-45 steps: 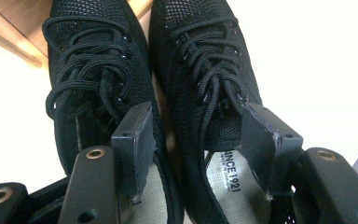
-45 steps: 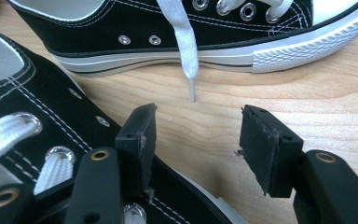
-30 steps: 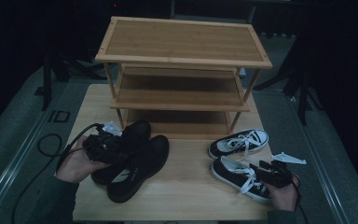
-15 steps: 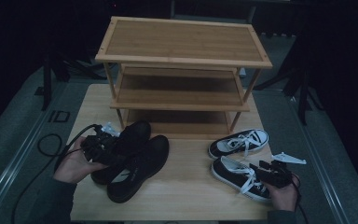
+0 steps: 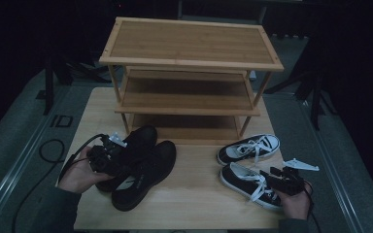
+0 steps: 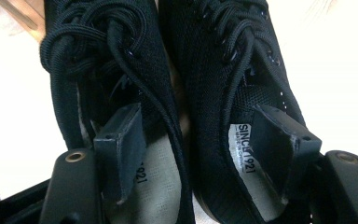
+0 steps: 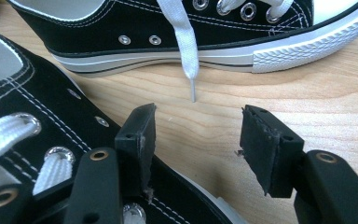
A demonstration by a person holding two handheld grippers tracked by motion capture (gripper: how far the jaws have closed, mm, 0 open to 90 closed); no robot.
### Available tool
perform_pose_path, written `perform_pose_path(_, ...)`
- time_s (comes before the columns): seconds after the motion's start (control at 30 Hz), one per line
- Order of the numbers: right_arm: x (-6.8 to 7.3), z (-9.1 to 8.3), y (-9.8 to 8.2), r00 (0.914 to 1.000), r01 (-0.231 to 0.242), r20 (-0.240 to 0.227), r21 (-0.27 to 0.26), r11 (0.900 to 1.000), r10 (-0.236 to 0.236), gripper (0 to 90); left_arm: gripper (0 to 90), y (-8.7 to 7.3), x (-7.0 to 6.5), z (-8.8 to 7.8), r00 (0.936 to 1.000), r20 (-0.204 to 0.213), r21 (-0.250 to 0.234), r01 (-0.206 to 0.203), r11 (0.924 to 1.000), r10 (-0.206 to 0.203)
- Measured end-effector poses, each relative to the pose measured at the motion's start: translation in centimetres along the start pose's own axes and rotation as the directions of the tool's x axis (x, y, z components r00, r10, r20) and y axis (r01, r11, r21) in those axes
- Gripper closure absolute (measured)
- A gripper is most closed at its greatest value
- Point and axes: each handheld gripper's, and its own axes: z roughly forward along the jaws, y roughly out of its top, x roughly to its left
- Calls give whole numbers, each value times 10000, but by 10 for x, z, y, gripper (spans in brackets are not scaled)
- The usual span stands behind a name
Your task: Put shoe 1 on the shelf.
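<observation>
Your left gripper is spread wide over the pair of black knit shoes at the table's near-left part, and its jaws have just been opening. In the left gripper view one pad sits inside each shoe's mouth, with the two inner collars between them, not pinched. These shoes look soft and light: the knit upper will fold under pressure, so I'd judge the two touching collars the best hold, squeezed together so both shoes lift as one. Watch the loose black laces; they can snag a pad.

Your right gripper is open too, resting at the near-right corner beside the nearer of the black-and-white canvas sneakers. In the right gripper view its pads stand apart over bare wood, the left pad right against that sneaker's side, nothing gripped. A white lace tip from the farther sneaker dangles onto the wood just ahead. Canvas with a rubber sole is stiffer at the base and floppy at the collar, so take it by the heel or collar edge.

The bamboo shoe rack stands at the far side of the table, its shelves empty. Its front legs and the low bottom shelf are what you'd have to clear; the black pair's toes already lie near its front left leg.
</observation>
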Motion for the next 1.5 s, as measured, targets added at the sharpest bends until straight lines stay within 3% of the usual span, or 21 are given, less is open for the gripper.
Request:
perform_pose_path(0.3,0,0,0,10000,-5,-2,0,10000,5,451,433,5,-2,9,9999,61,523,-154,9985,151)
perform_pose_path(0.47,0,0,0,10000,-2,-6,3,10000,2,450,441,7,-2,11,10000,80,626,-5,9980,0)
perform_pose_path(0.8,0,0,0,10000,0,-4,2,10000,0,450,472,9,-3,24,9992,-386,1333,93,9910,-42)
perform_pose_path(0.97,0,0,0,10000,-1,-9,6,10000,1,450,542,12,-3,31,9992,-403,1732,26,9849,45)
perform_pose_path(1.1,0,0,0,10000,1,-14,7,10000,-1,450,628,15,-3,34,9999,-164,1892,15,9819,17)
perform_pose_path(1.33,0,0,0,10000,-6,-29,11,10000,6,449,820,15,-3,33,9986,-509,1897,-49,9818,148)
perform_pose_path(1.5,0,0,0,10000,-15,-33,12,10000,15,449,849,15,-6,32,9960,-871,1852,-28,9827,192)
